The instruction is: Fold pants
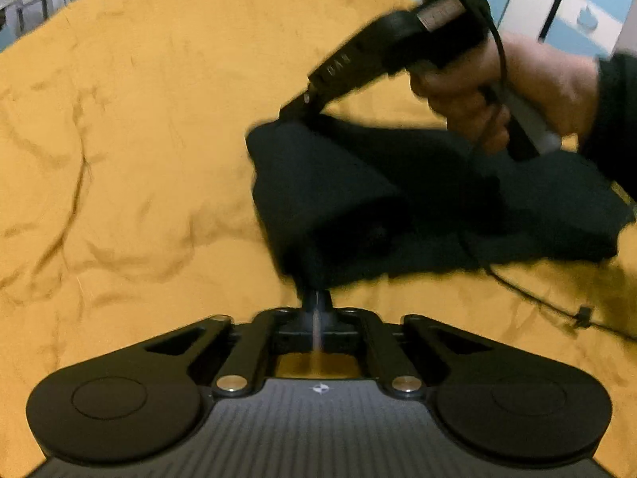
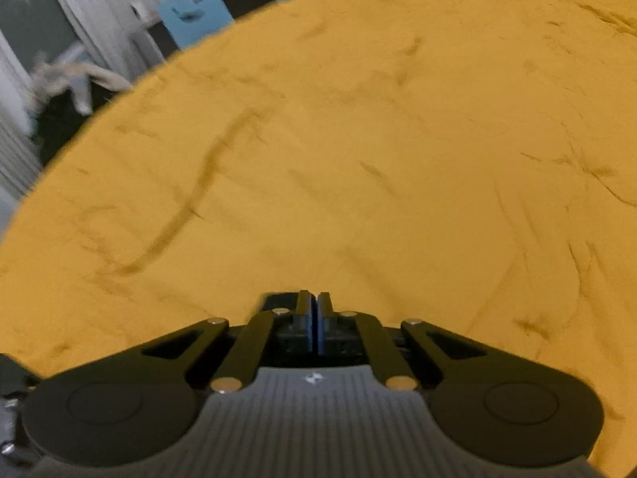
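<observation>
- Two grippers work over a wrinkled mustard-yellow bedspread [image 2: 358, 139].
- The left gripper [image 1: 317, 298] has its jaws pressed together on the near edge of the black pants [image 1: 358, 199], which are bunched just ahead of it.
- The right gripper [image 1: 294, 108], ahead to the right, pinches the pants' far fold; in its own view the jaws are closed.
- Beyond the bedspread's far-left edge stand white curtains [image 2: 91, 20] and a blue box [image 2: 195, 12].
</observation>
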`<state>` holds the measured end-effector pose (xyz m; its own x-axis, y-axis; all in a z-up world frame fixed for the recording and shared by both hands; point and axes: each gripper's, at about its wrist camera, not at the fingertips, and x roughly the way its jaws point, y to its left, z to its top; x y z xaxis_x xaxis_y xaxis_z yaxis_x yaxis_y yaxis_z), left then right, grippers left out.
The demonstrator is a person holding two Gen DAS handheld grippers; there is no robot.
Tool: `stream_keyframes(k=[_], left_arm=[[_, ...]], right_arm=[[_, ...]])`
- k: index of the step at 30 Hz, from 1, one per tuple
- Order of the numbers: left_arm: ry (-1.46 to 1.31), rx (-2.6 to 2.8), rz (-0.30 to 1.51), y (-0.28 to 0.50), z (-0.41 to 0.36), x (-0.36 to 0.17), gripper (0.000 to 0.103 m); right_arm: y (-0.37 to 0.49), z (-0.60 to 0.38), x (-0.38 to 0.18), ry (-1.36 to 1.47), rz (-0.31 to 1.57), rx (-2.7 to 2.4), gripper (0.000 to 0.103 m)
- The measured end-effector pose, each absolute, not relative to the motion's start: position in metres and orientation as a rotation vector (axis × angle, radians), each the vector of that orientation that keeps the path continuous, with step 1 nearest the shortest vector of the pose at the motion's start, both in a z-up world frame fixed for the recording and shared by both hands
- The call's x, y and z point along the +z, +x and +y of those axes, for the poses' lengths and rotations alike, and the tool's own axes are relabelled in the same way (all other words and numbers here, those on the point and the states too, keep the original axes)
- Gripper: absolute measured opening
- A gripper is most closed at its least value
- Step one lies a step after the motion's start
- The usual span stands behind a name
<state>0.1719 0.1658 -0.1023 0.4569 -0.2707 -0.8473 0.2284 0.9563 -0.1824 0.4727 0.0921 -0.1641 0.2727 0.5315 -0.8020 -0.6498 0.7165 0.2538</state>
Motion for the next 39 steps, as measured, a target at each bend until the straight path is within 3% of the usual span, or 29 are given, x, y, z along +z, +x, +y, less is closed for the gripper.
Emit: stream_keyframes(k=[1,3,6,8,13,16,18,22,28,33,39], left_arm=[[-0.04,-0.303,1.055,0.17,0.166,-0.104,0.0],[-0.051,-0.295,1.034,0.166,0.169,-0.097,0.0],[-0.028,-0.27,0.936,0.157,0.172,-0.073,0.013],[-0.012,-0.274,0.864,0.154,0.173,-0.056,0.027],[-0.109,-0.248,0.789,0.17,0.176,-0.037,0.045],[-0.177,-0.251,0.766,0.187,0.171,-0.042,0.058],[-0.167,-0.225,0.782,0.2,0.164,-0.055,0.058],[-0.022,-0.123,1.051,0.224,0.143,-0.107,0.054],[-0.001,-0.033,0.9,0.201,0.13,-0.078,0.058],[-0.087,-0.125,0.789,0.193,0.093,-0.046,0.073],[-0.08,-0.252,0.877,0.207,0.012,-0.053,0.076]], right_arm=[[0.468,0.092,-0.164,-0.159,1.003,0.769,0.024],[0.463,0.077,-0.152,-0.076,0.968,0.758,0.032],[0.438,0.046,-0.126,0.015,0.907,0.775,0.032],[0.413,0.032,-0.123,0.046,0.927,0.822,0.033],[0.358,0.035,-0.173,-0.15,1.065,0.791,0.032],[0.34,0.018,-0.168,-0.079,1.008,0.776,0.032],[0.334,-0.005,-0.156,0.092,0.966,0.757,0.032],[0.304,-0.046,-0.146,0.151,0.93,0.662,0.032],[0.235,-0.179,-0.13,0.364,0.85,0.452,0.038],[0.184,-0.287,-0.124,0.482,0.767,0.175,0.04],[0.154,-0.372,-0.129,0.645,0.709,-0.136,0.046]])
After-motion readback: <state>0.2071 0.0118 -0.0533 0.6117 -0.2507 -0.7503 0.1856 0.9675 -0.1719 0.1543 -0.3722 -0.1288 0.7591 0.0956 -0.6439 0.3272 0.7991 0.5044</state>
